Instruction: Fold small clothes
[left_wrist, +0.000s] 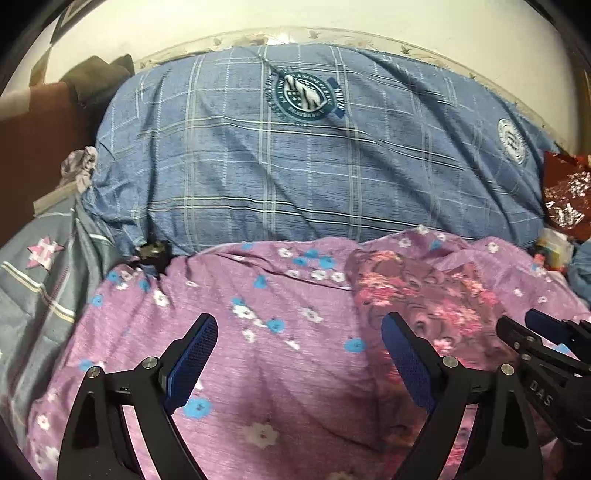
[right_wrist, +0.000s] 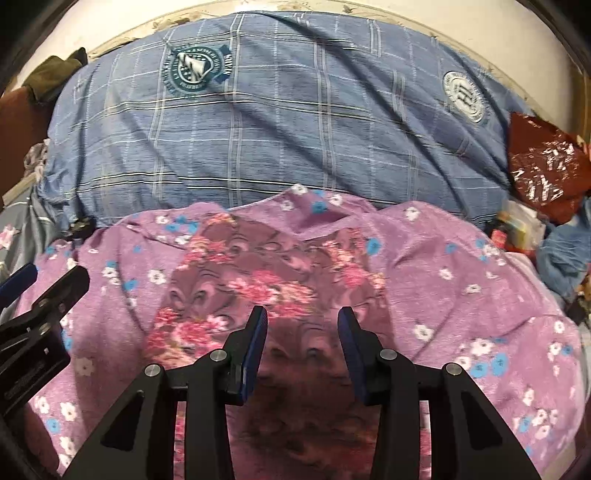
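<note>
Purple flowered sheet carries the pink-patterned garment, lying flat under the right claw, which stands released and empty. Left claw, also released, hovers beside the garment. Beyond the garment: blue plaid pillow.

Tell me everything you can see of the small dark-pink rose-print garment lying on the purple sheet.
The rose-print garment is thin, soft-looking cloth, dusky mauve with dark swirls and clusters of pink roses. It lies rumpled and roughly flat on the purple flowered sheet, in front of the blue checked pillow. The right gripper hangs over its near part, jaws apart, nothing between them. The left gripper is open over the sheet beside it. Its near edge is hidden, so its full shape is unclear.
</note>
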